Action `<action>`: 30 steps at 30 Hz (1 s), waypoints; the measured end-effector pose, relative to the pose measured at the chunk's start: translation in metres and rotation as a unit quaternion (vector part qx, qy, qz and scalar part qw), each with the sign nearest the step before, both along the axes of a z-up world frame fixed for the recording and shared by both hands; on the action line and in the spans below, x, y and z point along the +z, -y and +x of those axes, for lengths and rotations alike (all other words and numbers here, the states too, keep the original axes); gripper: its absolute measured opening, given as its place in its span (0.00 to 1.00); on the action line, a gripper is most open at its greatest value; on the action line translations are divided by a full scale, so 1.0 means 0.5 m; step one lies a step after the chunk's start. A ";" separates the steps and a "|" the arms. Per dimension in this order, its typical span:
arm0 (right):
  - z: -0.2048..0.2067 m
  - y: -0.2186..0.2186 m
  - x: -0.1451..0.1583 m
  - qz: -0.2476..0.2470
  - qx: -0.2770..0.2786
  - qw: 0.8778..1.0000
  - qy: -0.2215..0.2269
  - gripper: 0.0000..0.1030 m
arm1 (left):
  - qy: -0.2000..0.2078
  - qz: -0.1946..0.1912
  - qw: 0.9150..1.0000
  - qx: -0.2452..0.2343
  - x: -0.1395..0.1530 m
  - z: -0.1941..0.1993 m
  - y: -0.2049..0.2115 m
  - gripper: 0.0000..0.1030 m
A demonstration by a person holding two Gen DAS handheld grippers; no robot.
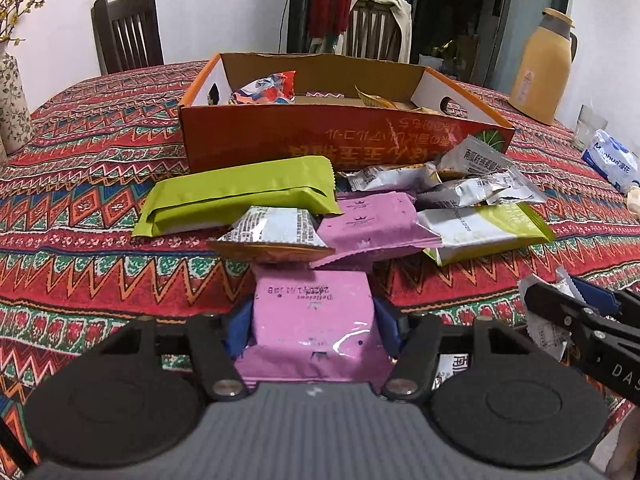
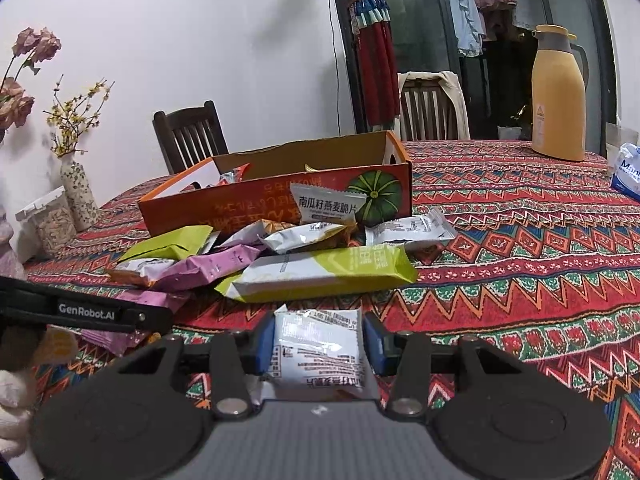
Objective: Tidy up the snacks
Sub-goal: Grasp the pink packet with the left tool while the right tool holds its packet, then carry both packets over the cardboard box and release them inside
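Observation:
My left gripper point(image 1: 312, 320) is shut on a pink snack packet point(image 1: 314, 320), held just above the tablecloth. My right gripper point(image 2: 319, 342) is shut on a small white snack packet point(image 2: 320, 346); it also shows at the right edge of the left wrist view point(image 1: 560, 300). A pile of snacks lies before an orange cardboard box point(image 1: 320, 140): a long green pack point(image 1: 240, 196), another pink packet point(image 1: 376, 220), a green-and-white pack point(image 2: 324, 274) and several small white packets point(image 2: 408, 228). The box point(image 2: 256, 204) holds a few snacks.
A yellow thermos jug point(image 2: 558, 96) stands at the far right, with a blue-and-white tissue pack point(image 1: 610, 158) beside it. A flower vase point(image 2: 78, 192) and a clear jar point(image 2: 50, 222) stand at the far left. Chairs point(image 1: 128, 32) stand behind the table.

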State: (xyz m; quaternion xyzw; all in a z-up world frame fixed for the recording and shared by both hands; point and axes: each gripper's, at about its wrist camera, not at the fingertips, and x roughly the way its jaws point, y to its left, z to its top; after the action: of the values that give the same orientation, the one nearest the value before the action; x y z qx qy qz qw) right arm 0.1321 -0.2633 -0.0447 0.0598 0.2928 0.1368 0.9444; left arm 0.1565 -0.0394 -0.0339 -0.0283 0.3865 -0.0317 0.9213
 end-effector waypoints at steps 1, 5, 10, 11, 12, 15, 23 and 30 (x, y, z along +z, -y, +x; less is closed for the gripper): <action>-0.001 0.000 0.000 0.001 0.000 1.000 0.000 0.43 | 0.001 0.000 1.000 0.001 0.000 -0.002 0.000 0.61; -0.006 0.001 0.000 0.001 0.000 1.000 0.002 0.43 | 0.009 -0.002 1.000 -0.001 0.005 -0.016 -0.005 0.61; -0.016 0.001 0.003 0.000 -0.001 1.000 0.005 0.43 | 0.031 -0.005 1.000 -0.003 0.022 -0.043 -0.009 0.61; -0.018 0.001 0.004 0.000 -0.001 1.000 0.007 0.43 | 0.036 -0.006 0.999 -0.003 0.027 -0.048 -0.010 0.61; -0.021 0.000 0.006 0.000 -0.002 1.000 0.009 0.43 | 0.041 -0.007 0.999 -0.003 0.031 -0.053 -0.012 0.61; -0.030 -0.001 0.013 -0.002 -0.002 1.000 0.015 0.43 | 0.059 -0.009 0.998 -0.003 0.047 -0.072 -0.018 0.61; -0.042 -0.009 0.041 -0.009 -0.003 0.999 0.039 0.43 | 0.105 -0.012 0.994 -0.001 0.091 -0.095 -0.027 0.61; -0.019 -0.020 0.075 -0.016 -0.004 0.998 0.067 0.43 | 0.136 -0.012 0.991 0.004 0.127 -0.069 -0.027 0.61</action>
State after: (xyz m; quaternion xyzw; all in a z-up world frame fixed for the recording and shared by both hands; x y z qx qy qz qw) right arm 0.1228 -0.2531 -0.0071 0.0366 0.2303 0.1325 0.9633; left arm 0.1220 -0.0261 0.0296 -0.0366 0.2571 -0.0365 0.9650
